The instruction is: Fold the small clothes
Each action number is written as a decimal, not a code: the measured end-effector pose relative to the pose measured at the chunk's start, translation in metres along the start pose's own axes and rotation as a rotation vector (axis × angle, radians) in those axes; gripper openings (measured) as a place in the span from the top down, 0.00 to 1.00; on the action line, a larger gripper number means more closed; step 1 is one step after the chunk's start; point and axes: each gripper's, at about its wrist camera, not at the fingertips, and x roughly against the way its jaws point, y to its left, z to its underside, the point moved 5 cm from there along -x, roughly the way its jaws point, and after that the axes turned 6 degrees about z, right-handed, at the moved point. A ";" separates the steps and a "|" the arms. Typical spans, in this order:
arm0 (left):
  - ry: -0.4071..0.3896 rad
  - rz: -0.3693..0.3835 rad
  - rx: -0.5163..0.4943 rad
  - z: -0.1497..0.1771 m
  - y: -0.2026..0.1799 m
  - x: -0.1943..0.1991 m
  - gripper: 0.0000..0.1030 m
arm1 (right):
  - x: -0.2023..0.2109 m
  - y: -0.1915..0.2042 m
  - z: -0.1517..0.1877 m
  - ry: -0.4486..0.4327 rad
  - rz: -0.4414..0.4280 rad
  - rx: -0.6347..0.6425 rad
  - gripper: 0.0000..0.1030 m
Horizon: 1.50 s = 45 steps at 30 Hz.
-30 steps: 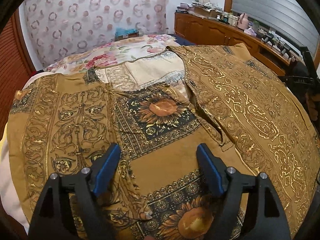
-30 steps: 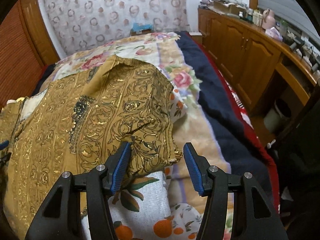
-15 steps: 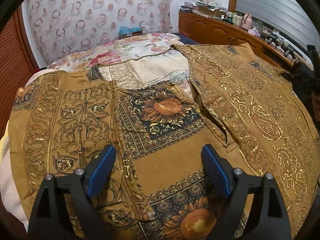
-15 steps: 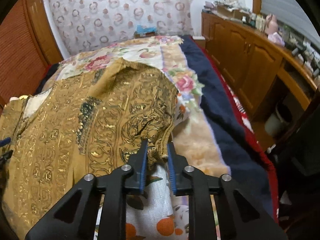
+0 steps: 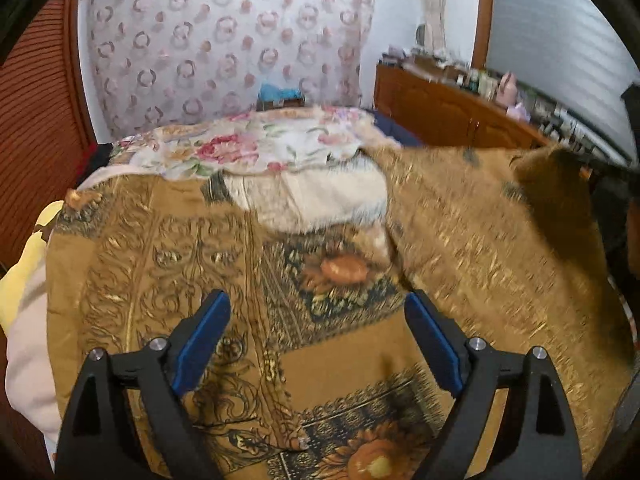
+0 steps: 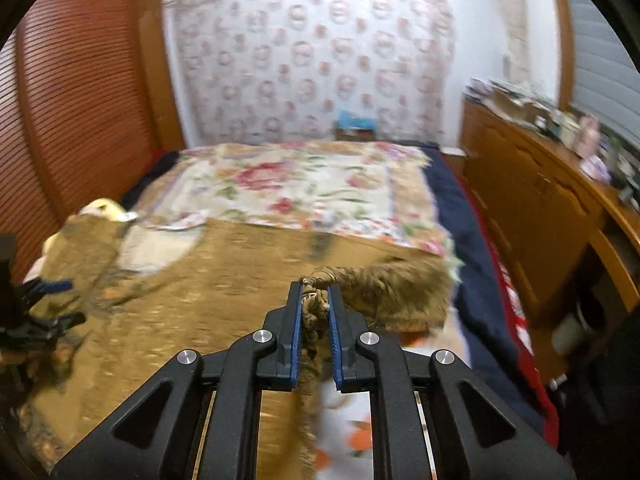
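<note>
While the golden-brown patterned garment lay spread across the bed, the left gripper hung over its middle with both blue pads wide apart, gripping nothing; the cloth passed beneath and between them. The right gripper had its pads pressed nearly together on a bunched edge of the garment, lifted off the floral bedspread. The rest of the fabric stretched away to the left of that gripper.
</note>
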 end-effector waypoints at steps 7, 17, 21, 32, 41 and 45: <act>-0.013 0.027 0.028 -0.011 0.004 0.013 0.13 | -0.022 0.077 0.023 0.084 -0.140 0.110 0.91; -0.042 0.039 0.013 -0.011 -0.002 0.027 0.13 | -0.026 0.099 0.051 0.149 -0.151 0.122 0.75; -0.040 0.039 0.019 -0.010 -0.002 0.028 0.13 | -0.015 0.086 0.045 0.124 -0.129 0.103 0.60; -0.018 0.026 0.019 -0.004 -0.006 0.023 0.13 | -0.045 0.041 0.035 0.153 -0.024 0.035 0.55; -0.009 0.002 0.021 -0.004 -0.004 0.021 0.13 | -0.085 0.040 0.032 0.216 -0.057 0.013 0.55; -0.001 -0.001 0.026 -0.002 -0.002 0.018 0.13 | -0.098 0.040 0.031 0.244 -0.061 0.006 0.55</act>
